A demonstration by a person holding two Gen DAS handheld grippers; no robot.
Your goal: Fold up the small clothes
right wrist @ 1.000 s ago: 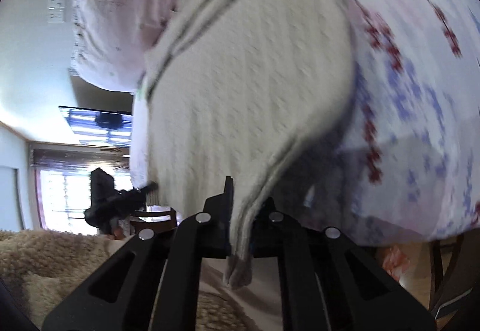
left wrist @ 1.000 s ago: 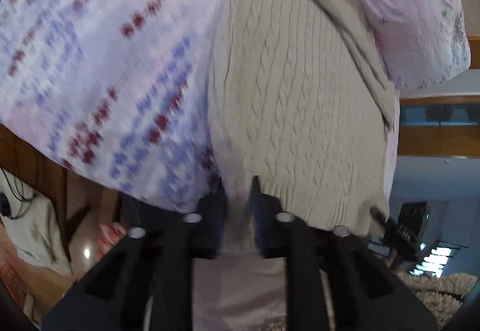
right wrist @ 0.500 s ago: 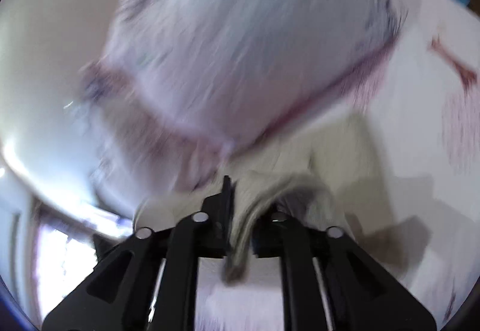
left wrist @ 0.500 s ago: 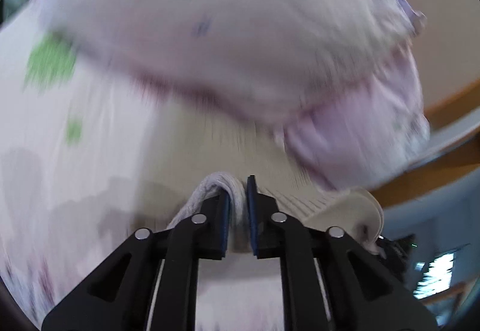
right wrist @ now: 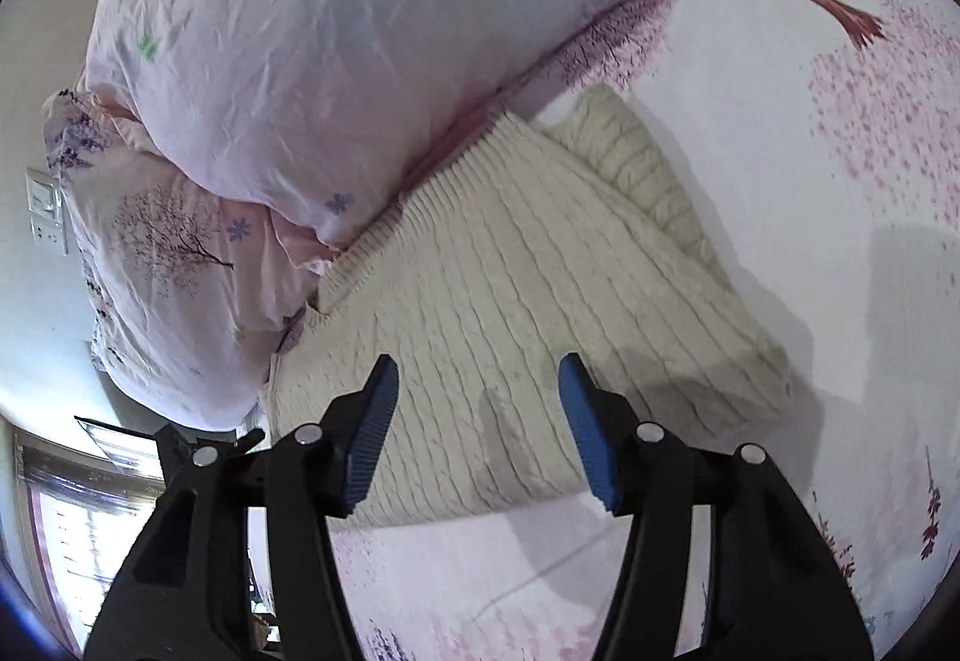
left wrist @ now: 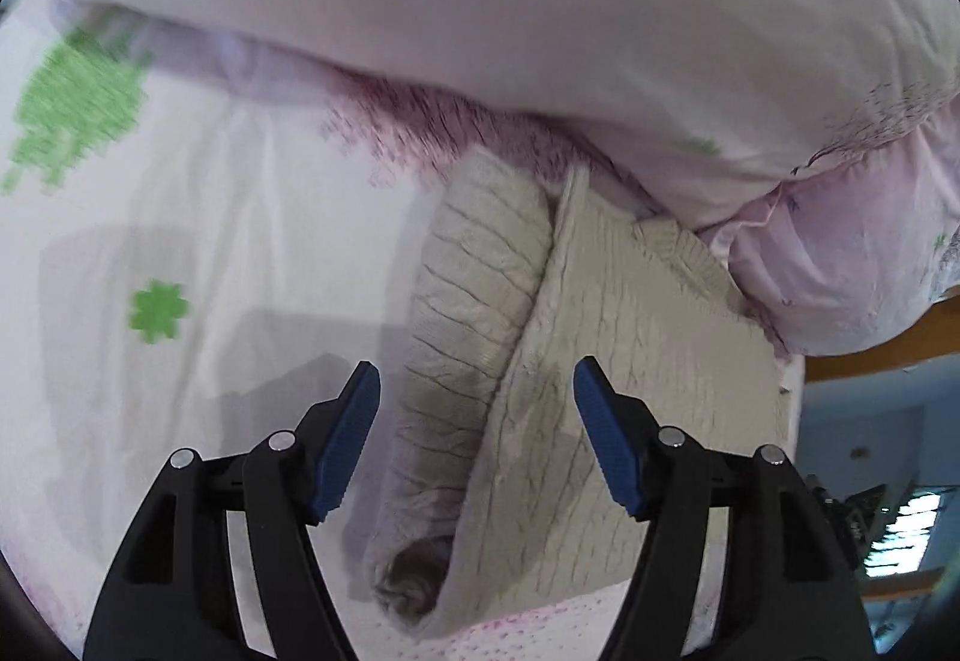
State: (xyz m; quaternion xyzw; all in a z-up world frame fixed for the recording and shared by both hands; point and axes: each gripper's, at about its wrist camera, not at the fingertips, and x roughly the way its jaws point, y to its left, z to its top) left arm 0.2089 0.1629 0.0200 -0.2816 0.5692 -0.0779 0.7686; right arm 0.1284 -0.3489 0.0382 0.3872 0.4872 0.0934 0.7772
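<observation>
The cream cable-knit sweater (right wrist: 510, 301) lies on the pink and white flowered bed sheet (right wrist: 780, 133). Its far edge is tucked right up against the big pale pink pillows (right wrist: 312, 61). The body looks folded over on itself, so it makes a flat, thick block.

The left gripper (left wrist: 474, 421) hangs just above the sweater with its two blue pads (left wrist: 348, 439) wide apart. It holds nothing. Under it, a long knit sleeve (left wrist: 462, 337) lies along the left side of the folded body, bunched and rolled, with its open cuff near the front edge.

The right gripper (right wrist: 477, 421) is over the front part of the sweater, and its blue pads (right wrist: 375, 427) are wide apart too. It is empty as well.

I think the step now is to tidy this fold and get ready for the next one. To do it well, the left gripper should pinch the rolled sleeve near the cuff, taking only the sleeve and not the sheet below. Then it should lay the sleeve flat across the body so no lump sticks out. The right gripper can press or hold the front edge so the block does not slide. Soft knit stretches and sags, so slow, low moves look best. The pillows are close, so there is little room behind.
</observation>
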